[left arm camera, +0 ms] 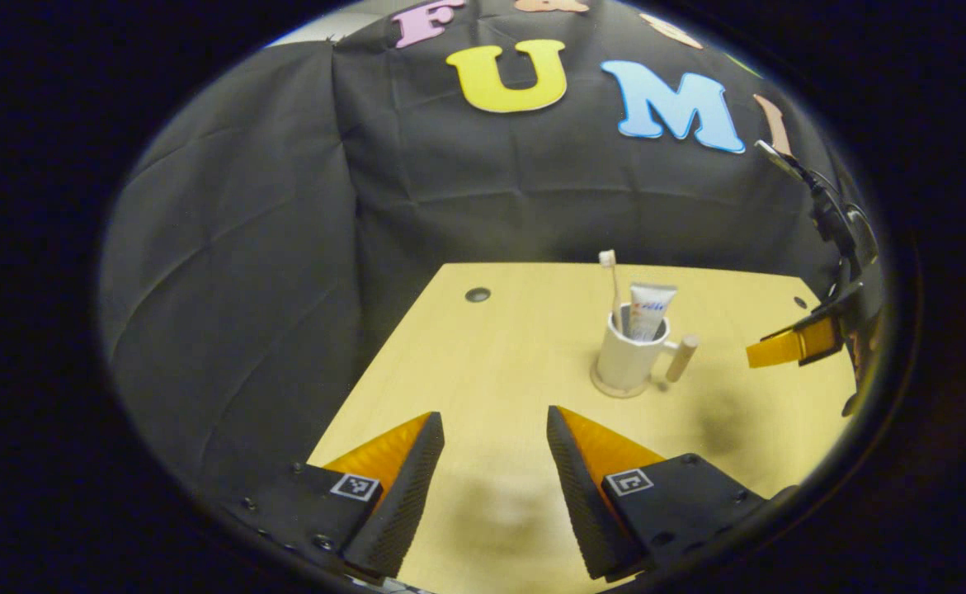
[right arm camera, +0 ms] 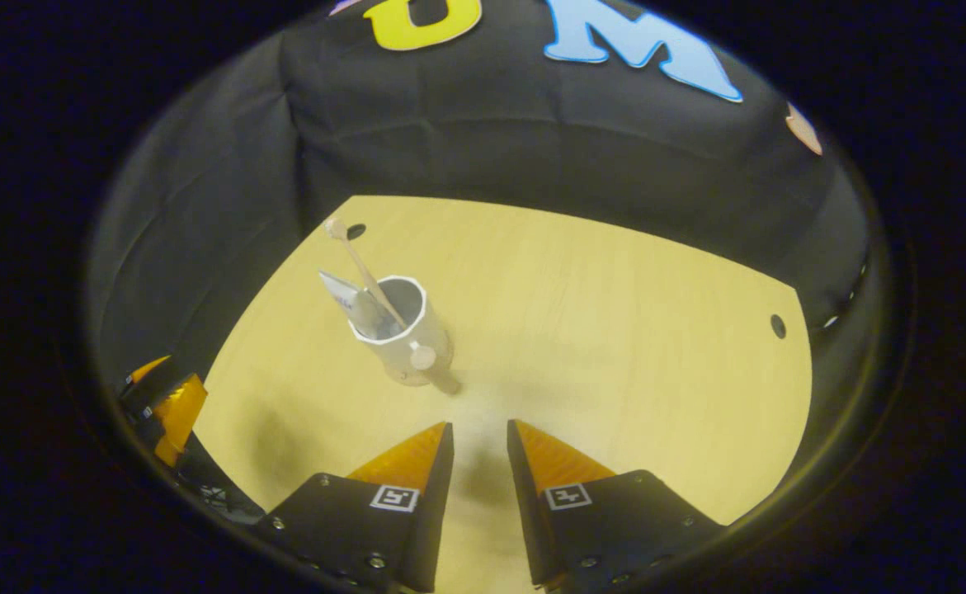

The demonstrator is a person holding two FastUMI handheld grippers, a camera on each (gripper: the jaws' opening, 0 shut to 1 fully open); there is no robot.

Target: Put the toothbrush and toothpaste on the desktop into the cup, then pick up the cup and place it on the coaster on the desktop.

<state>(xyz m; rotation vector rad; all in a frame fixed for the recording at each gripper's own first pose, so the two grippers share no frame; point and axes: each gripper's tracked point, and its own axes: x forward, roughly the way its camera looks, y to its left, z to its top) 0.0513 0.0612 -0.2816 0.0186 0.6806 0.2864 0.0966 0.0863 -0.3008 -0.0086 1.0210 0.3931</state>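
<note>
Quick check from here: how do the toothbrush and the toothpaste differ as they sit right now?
The toothbrush is a thin stick with its bristle head up; the toothpaste is a wide, flat white tube with print on it. The toothbrush rises higher above the rim than the toothpaste. In the right gripper view the toothbrush leans across the opening, while the toothpaste rests against the rim. Both stand inside the cup, with neither claw touching them.
</note>
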